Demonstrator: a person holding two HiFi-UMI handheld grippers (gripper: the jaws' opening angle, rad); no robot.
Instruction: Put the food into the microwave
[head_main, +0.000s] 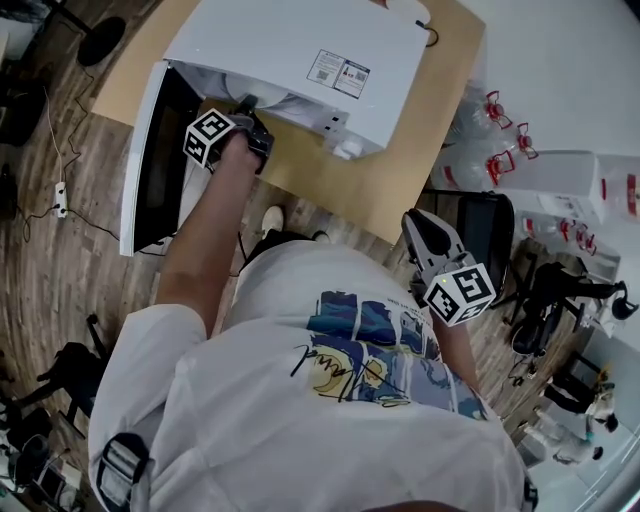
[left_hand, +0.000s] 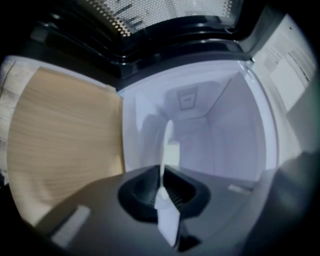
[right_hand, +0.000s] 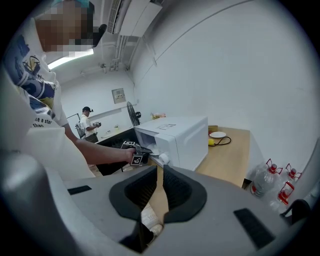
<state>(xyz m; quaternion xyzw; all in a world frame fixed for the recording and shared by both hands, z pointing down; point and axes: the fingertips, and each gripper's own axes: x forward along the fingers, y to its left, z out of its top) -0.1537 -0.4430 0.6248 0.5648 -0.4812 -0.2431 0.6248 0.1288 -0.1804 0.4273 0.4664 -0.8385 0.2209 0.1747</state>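
Left claw (left_hand: 162, 176) clamps one white plate (left_hand: 166, 145) at the one open microwave's (head_main: 300, 50) mouth; right claw (right_hand: 160, 172) hangs closed, empty.

Left gripper (left_hand: 162, 189) is clamping a thin white edge (left_hand: 166, 145), possibly a plate rim, and pointing into the white microwave cavity (left_hand: 215, 135). Wooden tabletop (left_hand: 60, 130) is showing at left.

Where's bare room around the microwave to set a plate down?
Microwave cavity looks bare in the left gripper view. Table: a bare strip in front of the microwave, and the stretch to its right up to the small dish and cable. Crowded: the doorway, where the left gripper holds a plate; the floor beside the table, with water jugs.
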